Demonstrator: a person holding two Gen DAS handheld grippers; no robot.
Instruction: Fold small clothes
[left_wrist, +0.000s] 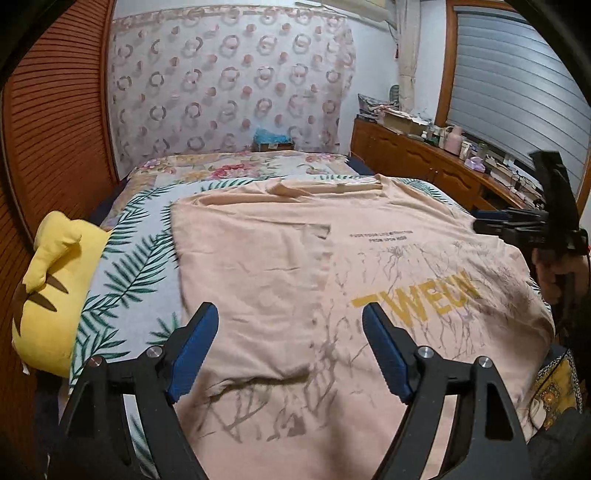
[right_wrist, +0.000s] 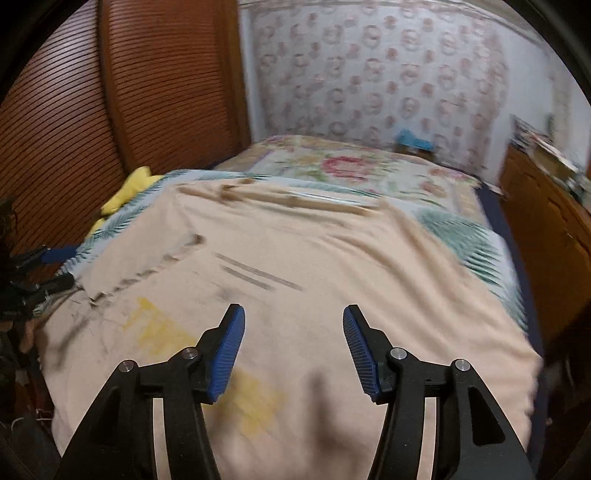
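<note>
A peach cotton T-shirt (left_wrist: 280, 266) lay spread on the bed, soft and lightly creased, its left side already folded over the middle so a straight fabric edge ran down the chest. Its print showed mustard block letters (left_wrist: 413, 299), two small lines of dark text and thin grey branch-like lines. Under it lay a white sheet with green palm fronds (left_wrist: 129, 266), and beyond that a floral quilt (left_wrist: 236, 166).

The left gripper (left_wrist: 290, 317) hung over the near part of the shirt, its black arms spread wide and its ribbed blue pads (left_wrist: 192, 354) clear of the cloth, with nothing between them. The right gripper (right_wrist: 293, 325) was likewise parted above the shirt's plain right half, pinching nothing; that view was smeared by motion blur. From the left camera its black frame showed at the shirt's right edge, gripped in a hand (left_wrist: 554, 273).

A plump yellow plush toy (left_wrist: 48, 291) with brown stripes sat at the bed's left edge, against ribbed wooden louvre doors (left_wrist: 55, 129). A lace curtain with ring patterns (left_wrist: 229, 85) covered the far wall, and a cluttered wooden cabinet (left_wrist: 417, 155) ran along the right.
</note>
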